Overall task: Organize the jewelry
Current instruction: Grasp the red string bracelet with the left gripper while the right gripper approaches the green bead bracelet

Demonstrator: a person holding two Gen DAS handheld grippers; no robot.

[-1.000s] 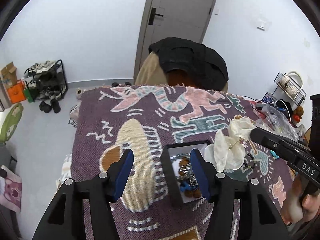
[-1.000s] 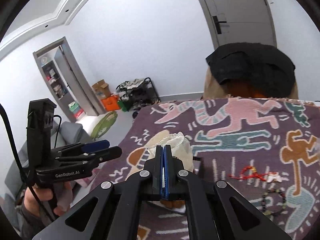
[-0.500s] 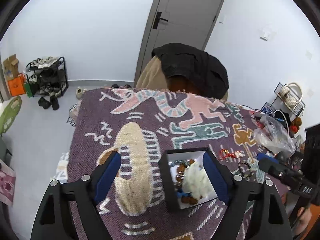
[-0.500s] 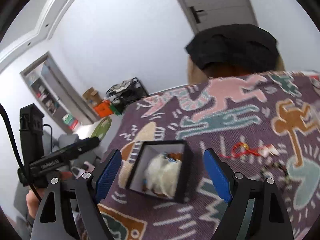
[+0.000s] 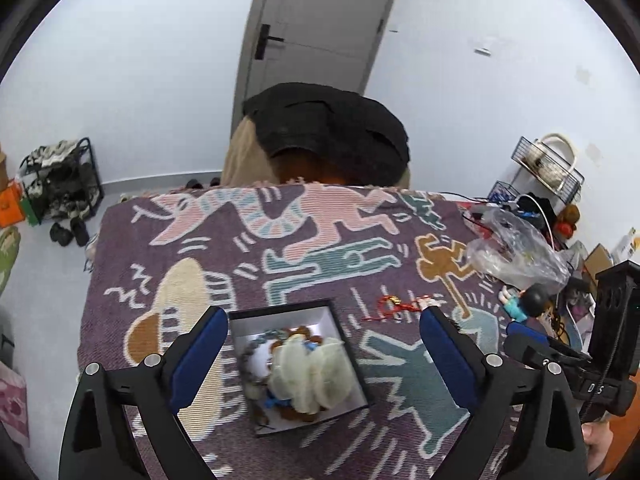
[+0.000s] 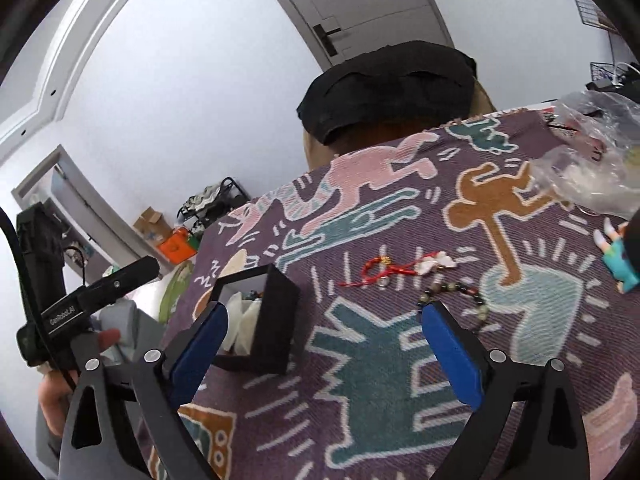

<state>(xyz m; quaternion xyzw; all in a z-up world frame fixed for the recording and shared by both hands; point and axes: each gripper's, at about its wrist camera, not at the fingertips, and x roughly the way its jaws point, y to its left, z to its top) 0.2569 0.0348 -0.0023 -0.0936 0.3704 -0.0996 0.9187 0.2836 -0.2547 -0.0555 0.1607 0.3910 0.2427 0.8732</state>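
Right wrist view: right gripper [image 6: 322, 344] jaws opening wide, nothing between them; red cord bracelet [image 6: 378, 270] and dark bead bracelet [image 6: 460, 296] lie just ahead on the patterned blanket [image 6: 376, 392], long axes running across the jaws, so the right hand looks nearer. Black jewelry box [image 5: 298, 364] with a white pouch [image 5: 310, 374] inside sits under the left gripper [image 5: 322, 360], jaws also opening, empty. Plastic bag [image 6: 592, 168] and figurine [image 6: 620, 256] crowd the blanket's right edge; nothing blocks the bracelets.

Tablecloth [image 5: 224, 248]: purple weave, pink, teal, tan and cream figures outlined white. Box [image 6: 276, 316]: black outside, white inside. Pouch [image 5: 312, 376]: cream. Cord bracelet [image 6: 384, 270]: red. Bead bracelet [image 6: 460, 296]: dark and greenish beads. Gripper pads [image 6: 452, 356]: blue.
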